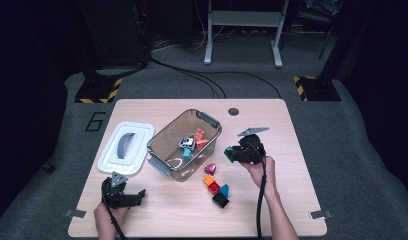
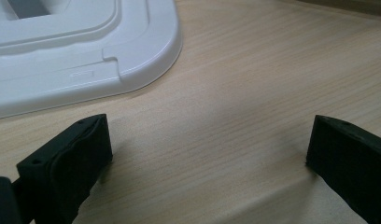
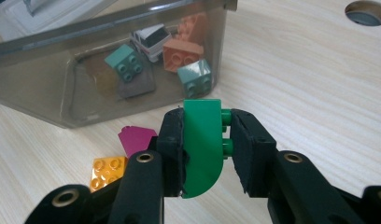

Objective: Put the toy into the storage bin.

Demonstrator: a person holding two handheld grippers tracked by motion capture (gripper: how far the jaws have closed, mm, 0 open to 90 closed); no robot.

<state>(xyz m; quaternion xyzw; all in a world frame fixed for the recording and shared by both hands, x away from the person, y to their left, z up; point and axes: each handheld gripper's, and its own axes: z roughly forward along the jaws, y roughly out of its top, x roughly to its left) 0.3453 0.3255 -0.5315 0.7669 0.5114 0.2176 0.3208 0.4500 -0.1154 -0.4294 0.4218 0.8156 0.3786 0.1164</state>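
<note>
Right gripper [image 3: 205, 149] pinches a green block [image 3: 202, 147] beside the clear bin [image 1: 162, 137], which holds several blocks and a toy car [image 3: 151, 39]. Left gripper [image 2: 209, 154] spread wide over bare worktop [image 2: 254, 84] near the white lid [image 2: 81, 60].

left gripper [image 1: 140, 192] low at the near left corner, jaws spread wide with nothing between, held in the left hand [image 1: 108, 214], forearm entering from the bottom edge. right gripper [image 3: 203, 148] raised right of centre, jaws clamped tight, pointing left, gripped by the right hand [image 1: 262, 170]; right forearm angled up from the bottom edge, cable trailing along it.
</note>
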